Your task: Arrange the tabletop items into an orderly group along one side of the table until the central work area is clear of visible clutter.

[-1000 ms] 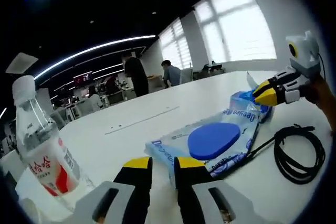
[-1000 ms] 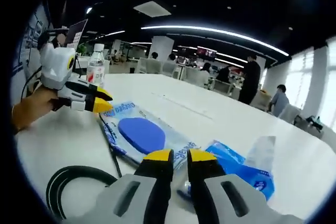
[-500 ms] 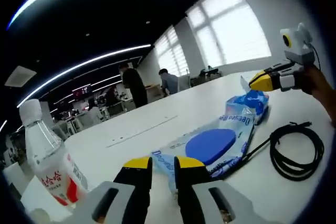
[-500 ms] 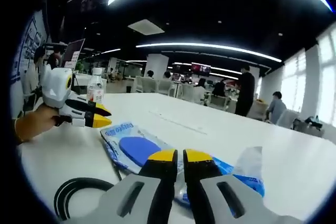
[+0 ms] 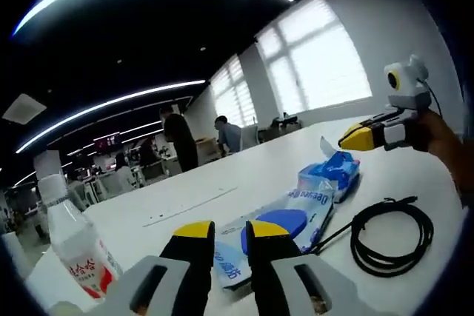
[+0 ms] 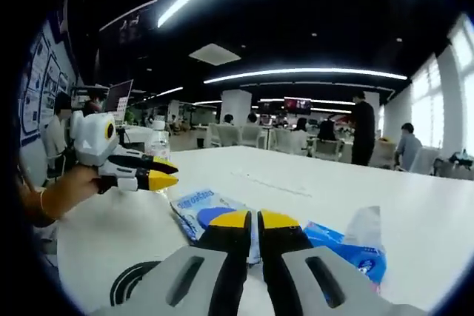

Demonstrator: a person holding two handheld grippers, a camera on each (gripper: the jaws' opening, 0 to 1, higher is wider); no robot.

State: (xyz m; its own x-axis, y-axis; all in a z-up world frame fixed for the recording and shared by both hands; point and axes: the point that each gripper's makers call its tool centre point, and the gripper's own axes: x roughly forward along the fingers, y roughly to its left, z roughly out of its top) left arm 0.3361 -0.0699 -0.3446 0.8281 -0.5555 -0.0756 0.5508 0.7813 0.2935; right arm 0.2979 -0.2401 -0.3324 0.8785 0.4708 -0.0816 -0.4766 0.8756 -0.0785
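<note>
Right now both of my grippers hang above the tabletop (image 5: 415, 160) with nothing in them. My left gripper (image 5: 223, 229) has its 2 yellow-tipped jaws drawn almost together, only a thin slit between them, and it grips nothing. My right gripper (image 6: 246, 220) looks the same in its own view: jaws nearly touching, empty. I judge I am holding them high and clear because I am between picks, looking over what is left to gather.

4 things lie scattered in front of me. The flat plastic pack with the blue oval (image 5: 278, 221) lies in the middle of the tabletop, just beyond my left jaws; in the right gripper view it (image 6: 201, 209) sits just past my right jaws. The blue wipes packet (image 5: 332, 169) lies at its far end, touching or overlapping it, I cannot tell which; the right gripper view has it (image 6: 355, 251) to the right of the jaws. The black coiled cable (image 5: 390, 234) lies just beside the pack, with 1 loose end running toward it. The water bottle (image 5: 74, 249) stands upright, well apart from the rest, toward 1 edge.

As I judge it, the middle is still cluttered, and the upright bottle makes a natural anchor, so the flat pack would be the next thing to slide that way.
</note>
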